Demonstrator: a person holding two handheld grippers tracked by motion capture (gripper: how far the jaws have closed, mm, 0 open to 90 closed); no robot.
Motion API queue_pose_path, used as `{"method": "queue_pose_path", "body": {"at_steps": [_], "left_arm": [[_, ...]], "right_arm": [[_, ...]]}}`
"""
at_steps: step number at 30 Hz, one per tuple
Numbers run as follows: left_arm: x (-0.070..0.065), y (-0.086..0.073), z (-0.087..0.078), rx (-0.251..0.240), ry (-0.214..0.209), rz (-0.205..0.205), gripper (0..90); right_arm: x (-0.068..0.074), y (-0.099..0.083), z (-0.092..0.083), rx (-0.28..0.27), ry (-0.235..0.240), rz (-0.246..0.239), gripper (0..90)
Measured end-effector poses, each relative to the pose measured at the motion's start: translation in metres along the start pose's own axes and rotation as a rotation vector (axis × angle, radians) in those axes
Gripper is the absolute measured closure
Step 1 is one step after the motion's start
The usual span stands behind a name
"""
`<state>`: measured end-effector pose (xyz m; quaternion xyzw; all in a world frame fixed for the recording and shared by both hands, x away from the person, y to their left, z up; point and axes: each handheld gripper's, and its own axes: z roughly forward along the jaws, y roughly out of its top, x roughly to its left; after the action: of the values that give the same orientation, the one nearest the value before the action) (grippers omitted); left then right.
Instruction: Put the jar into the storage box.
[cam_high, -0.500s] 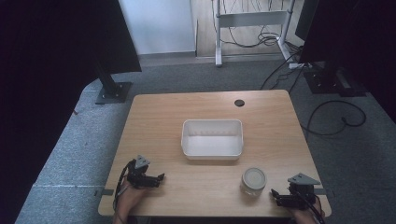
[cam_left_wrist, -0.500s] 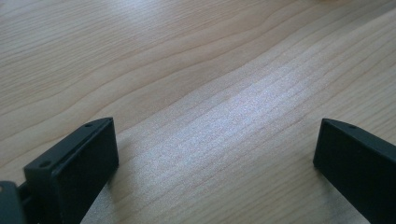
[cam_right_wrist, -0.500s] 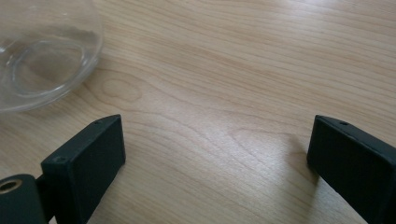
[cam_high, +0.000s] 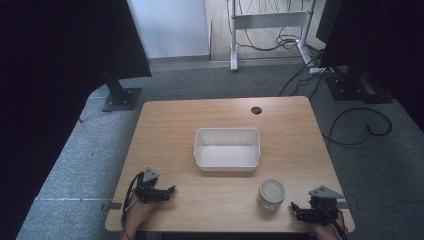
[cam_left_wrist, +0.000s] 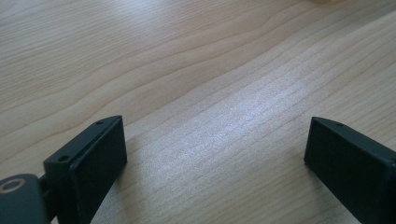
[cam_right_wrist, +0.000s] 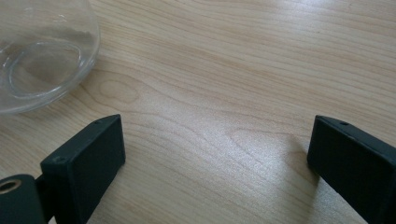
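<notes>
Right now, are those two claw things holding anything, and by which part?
Nothing is held. Both the left gripper and the right gripper have their jaws wide apart over bare table; the glass jar stands untouched.

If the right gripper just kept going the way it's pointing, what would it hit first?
Probably the glass jar: the right gripper points left toward it, though the jar sits off to one side, so it might only graze.

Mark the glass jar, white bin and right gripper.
glass jar (cam_high: 271, 192): high view, on its lid.
white bin (cam_high: 227, 165): high view, near wall.
right gripper (cam_high: 297, 211): high view, between its fingertips.
</notes>
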<state>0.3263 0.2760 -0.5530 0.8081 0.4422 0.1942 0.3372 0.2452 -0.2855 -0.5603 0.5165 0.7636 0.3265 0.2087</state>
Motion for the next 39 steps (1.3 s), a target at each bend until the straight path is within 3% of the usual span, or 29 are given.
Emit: {"method": "queue_pose_path", "body": {"at_steps": [8, 14, 27, 39], "left_arm": [[-0.002, 0.000, -0.002, -0.027, -0.043, -0.011, 4.1], [-0.011, 0.006, -0.006, -0.041, -0.072, 0.012, 5.1], [-0.036, 0.023, -0.013, -0.067, -0.127, 0.059, 5.4], [-0.066, 0.039, -0.012, -0.087, -0.213, 0.105, 5.2]], "right_arm": [[0.000, 0.000, 0.000, -0.001, -0.001, 0.000, 3.8], [0.000, 0.000, 0.000, -0.001, 0.000, 0.000, 3.8], [0.000, 0.000, 0.000, -0.002, 0.000, -0.001, 3.8], [0.000, 0.000, 0.000, -0.002, 0.001, -0.001, 3.8]]}}
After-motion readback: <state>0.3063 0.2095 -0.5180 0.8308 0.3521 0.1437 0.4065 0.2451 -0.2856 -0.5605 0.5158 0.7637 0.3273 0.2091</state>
